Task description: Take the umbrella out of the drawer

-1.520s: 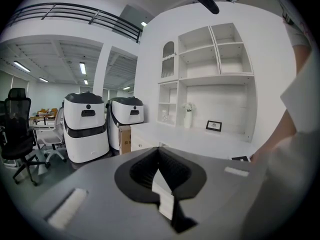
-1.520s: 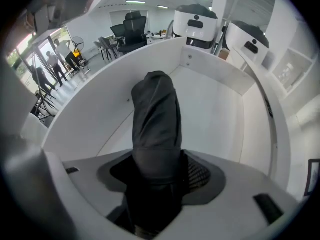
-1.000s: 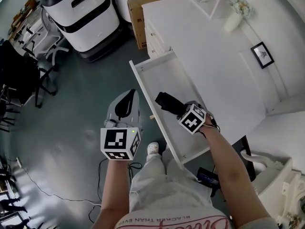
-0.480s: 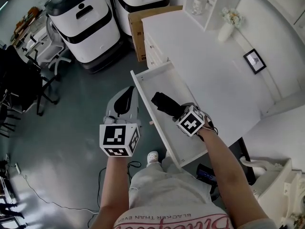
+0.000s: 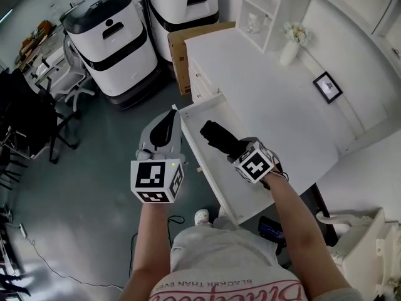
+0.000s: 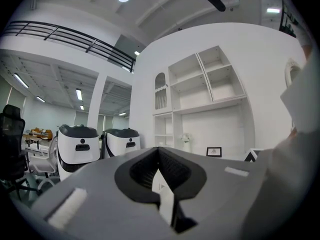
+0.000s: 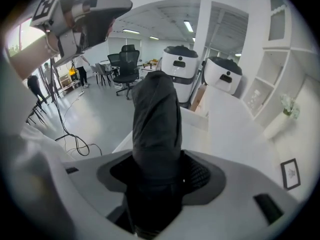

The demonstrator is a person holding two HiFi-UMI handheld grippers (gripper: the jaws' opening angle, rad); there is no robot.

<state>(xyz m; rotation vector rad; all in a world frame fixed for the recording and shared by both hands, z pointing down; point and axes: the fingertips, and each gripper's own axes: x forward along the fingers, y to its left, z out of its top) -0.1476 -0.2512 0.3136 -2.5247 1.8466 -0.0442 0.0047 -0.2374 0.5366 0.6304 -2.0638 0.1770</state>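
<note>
Centre frame: right gripper (image 5: 230,145) pinching black umbrella (image 5: 214,133) above open white drawer (image 5: 202,119). Left of it: left gripper (image 5: 170,118), jaws pressed together, empty.

**Floor free at 8 o'clock**

Bare floor (image 5: 81,187) lies open from 7 to 9 o'clock. The pulled-out drawer (image 5: 220,175) juts across centre; two white machines (image 5: 109,39) and a cardboard box (image 5: 183,49) block 11 to 12; chairs (image 5: 31,111) crowd 10.

Left gripper (image 5: 171,116) level, jaws together; right gripper (image 5: 240,150) down-tilted, tight on umbrella (image 5: 216,135)
</note>
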